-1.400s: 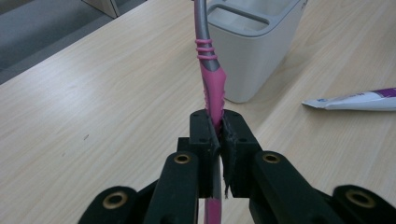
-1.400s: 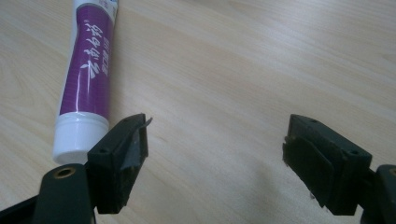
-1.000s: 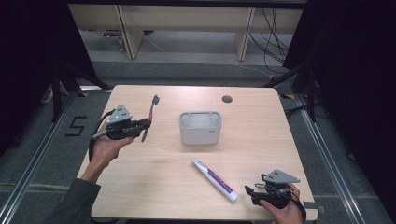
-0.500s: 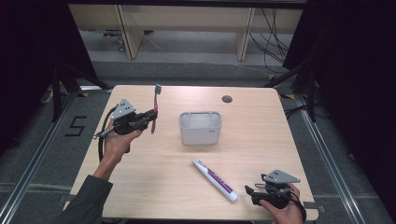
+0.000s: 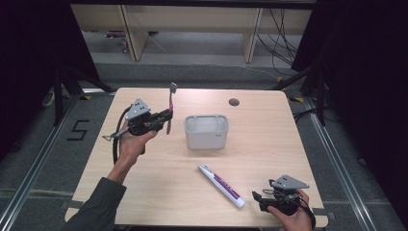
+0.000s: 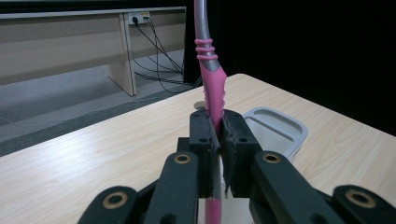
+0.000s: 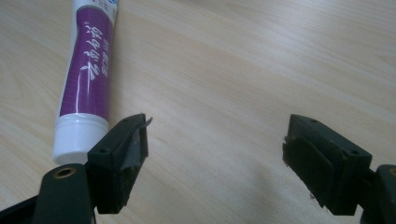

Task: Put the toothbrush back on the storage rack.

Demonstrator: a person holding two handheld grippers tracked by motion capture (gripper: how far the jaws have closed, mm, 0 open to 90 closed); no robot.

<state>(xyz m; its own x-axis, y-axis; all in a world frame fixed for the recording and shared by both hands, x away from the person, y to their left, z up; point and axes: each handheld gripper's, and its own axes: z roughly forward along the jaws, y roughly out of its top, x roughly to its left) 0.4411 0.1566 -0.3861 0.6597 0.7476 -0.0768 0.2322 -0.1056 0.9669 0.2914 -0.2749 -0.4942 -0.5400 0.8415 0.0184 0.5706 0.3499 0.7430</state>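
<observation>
Slippage is the worry at the left: the left tool (image 5: 163,120) pinches a pink toothbrush (image 5: 170,107) low on its handle, holding it upright above the desk (image 5: 144,192), just left of the white holder (image 5: 206,131). With so much length above the grip, the brush could pivot or drop, and its tail might catch the holder's rim rather than enter a slot. Further right, the toothpaste tube (image 5: 221,185) lies flat, and the right tool (image 7: 215,158) rests with jaws spread wide, gripping nothing, the tube's cap beside one jaw; a nudge could roll it.
</observation>
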